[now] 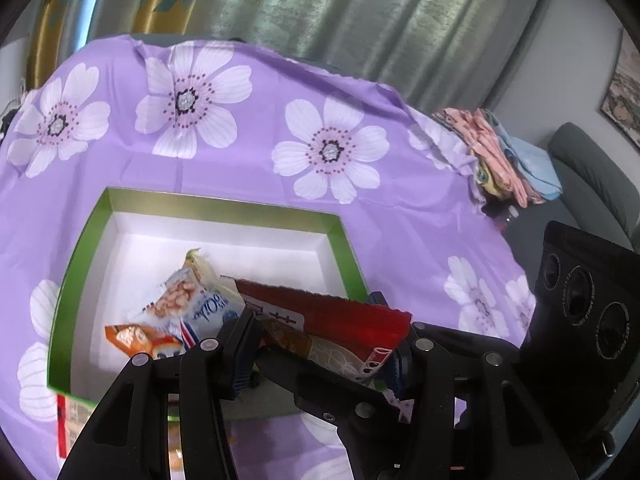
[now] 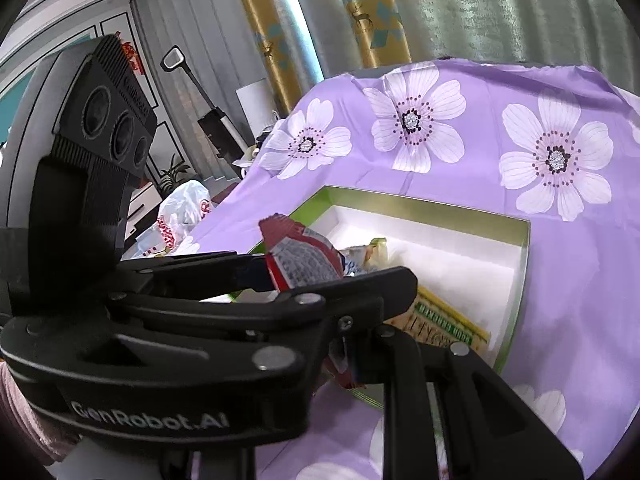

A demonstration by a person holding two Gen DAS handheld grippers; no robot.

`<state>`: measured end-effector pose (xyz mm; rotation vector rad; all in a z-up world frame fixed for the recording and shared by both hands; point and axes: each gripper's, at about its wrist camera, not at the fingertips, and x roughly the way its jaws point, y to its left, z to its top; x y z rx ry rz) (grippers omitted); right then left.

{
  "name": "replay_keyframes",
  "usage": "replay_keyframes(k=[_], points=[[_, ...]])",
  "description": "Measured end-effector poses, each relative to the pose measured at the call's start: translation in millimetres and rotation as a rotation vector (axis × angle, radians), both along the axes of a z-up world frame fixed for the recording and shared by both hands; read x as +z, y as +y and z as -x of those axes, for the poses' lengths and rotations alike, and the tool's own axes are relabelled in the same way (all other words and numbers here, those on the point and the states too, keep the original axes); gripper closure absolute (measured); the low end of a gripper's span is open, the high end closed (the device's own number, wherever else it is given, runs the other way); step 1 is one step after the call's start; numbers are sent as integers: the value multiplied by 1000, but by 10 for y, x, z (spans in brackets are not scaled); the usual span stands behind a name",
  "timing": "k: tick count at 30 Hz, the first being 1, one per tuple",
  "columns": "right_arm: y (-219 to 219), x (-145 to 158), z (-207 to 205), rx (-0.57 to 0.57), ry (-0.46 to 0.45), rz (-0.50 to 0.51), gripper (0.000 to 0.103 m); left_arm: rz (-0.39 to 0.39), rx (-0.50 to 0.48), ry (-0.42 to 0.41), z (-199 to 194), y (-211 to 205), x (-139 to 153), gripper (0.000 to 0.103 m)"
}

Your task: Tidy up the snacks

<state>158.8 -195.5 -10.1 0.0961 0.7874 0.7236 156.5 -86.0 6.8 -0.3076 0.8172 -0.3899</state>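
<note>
Bench: covered by a purple cloth (image 1: 248, 168) printed with white flowers, hanging over the far edge.

Box (image 1: 336, 220): green rim, white inside, open top, sitting toward the near edge of the bench.

Contents of box: a blue-and-white snack packet (image 1: 188, 296) is lying near the middle of the floor; an orange packet (image 1: 136, 338) is lying just beside it toward the near wall; a yellow-green packet (image 2: 448, 320) is resting against the near wall in the right wrist view.

Red snack packet (image 1: 320, 320): hanging above the near rim of the box, gripped at both ends, one end in each claw.

Left claw (image 1: 320, 344): holding the red snack packet at a narrow opening, blue pads pressing on either side of it.

Right claw (image 2: 320, 276): pinching tight on the other end of the same packet, its printed back showing between the fingers.

Loose packet (image 1: 68, 420): red-edged, lying on the cloth outside the near left corner of the box.

Folded cloths (image 1: 508, 152): pink, yellow and blue, piled at the far right corner of the bench.
</note>
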Motion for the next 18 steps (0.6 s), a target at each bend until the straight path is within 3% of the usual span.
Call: replay_keyframes(k=[9, 11, 13, 15, 18], points=[[72, -184, -140, 2, 58, 20, 79, -33, 30, 49, -166, 47, -207, 50], [68, -210, -145, -8, 65, 27, 79, -41, 52, 63, -187, 88, -242, 43], [36, -207, -145, -27, 61, 33, 68, -50, 71, 69, -190, 134, -249, 22], [-8, -192, -143, -49, 50, 40, 50, -62, 90, 62, -171, 174, -238, 21], [-82, -176, -141, -71, 48, 42, 49, -101, 118, 56, -151, 213, -215, 21]])
